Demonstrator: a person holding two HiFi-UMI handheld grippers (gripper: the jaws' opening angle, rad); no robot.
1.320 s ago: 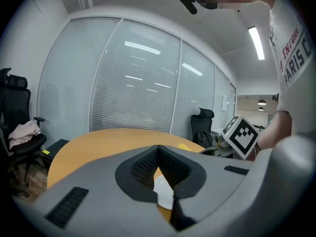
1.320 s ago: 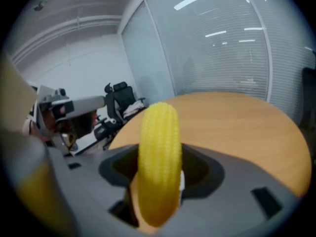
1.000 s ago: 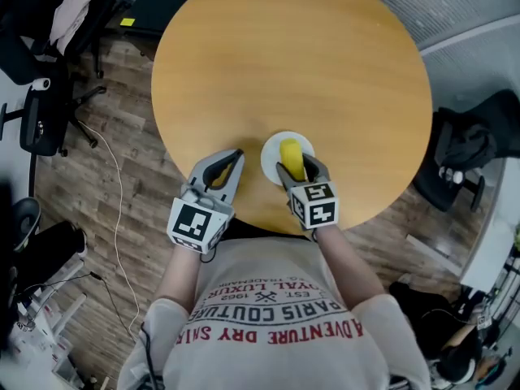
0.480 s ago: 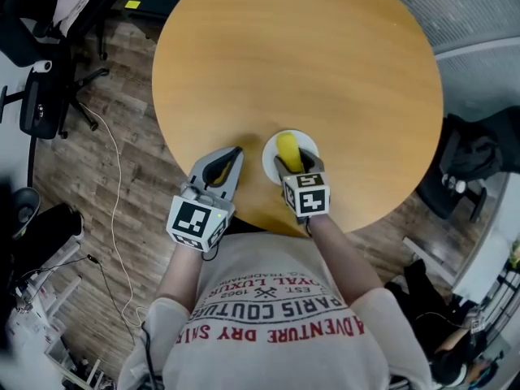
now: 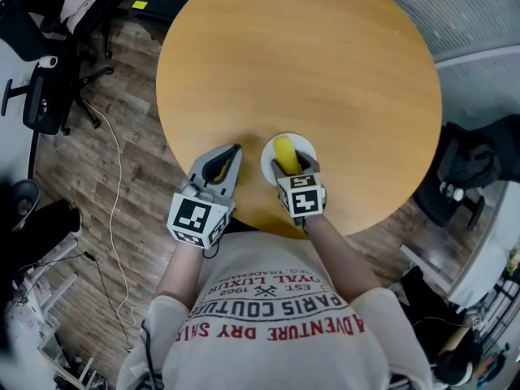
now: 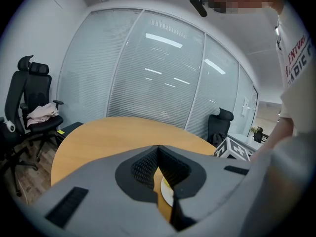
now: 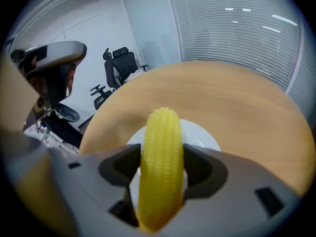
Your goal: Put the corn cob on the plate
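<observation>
A yellow corn cob [image 5: 285, 153] [image 7: 160, 167] is clamped between the jaws of my right gripper [image 5: 291, 166] [image 7: 159, 174], which is shut on its middle. The cob points away from me over a small white plate [image 5: 304, 144] [image 7: 203, 136] near the front edge of the round wooden table [image 5: 301, 63]. Whether the cob touches the plate I cannot tell. My left gripper [image 5: 232, 152] [image 6: 158, 148] sits just left of the plate, its jaws shut on nothing. A sliver of the plate [image 6: 165, 195] shows past them in the left gripper view.
Black office chairs [image 5: 45, 96] stand on the wood floor at the left, one with clothes on it. A black chair [image 5: 467, 165] is at the right. A thin cable [image 5: 120, 210] trails over the floor. Glass walls with blinds [image 6: 148, 78] lie beyond the table.
My right gripper has shifted slightly left and pulled in a little, still holding the cob over the plate. The left gripper has barely moved.
</observation>
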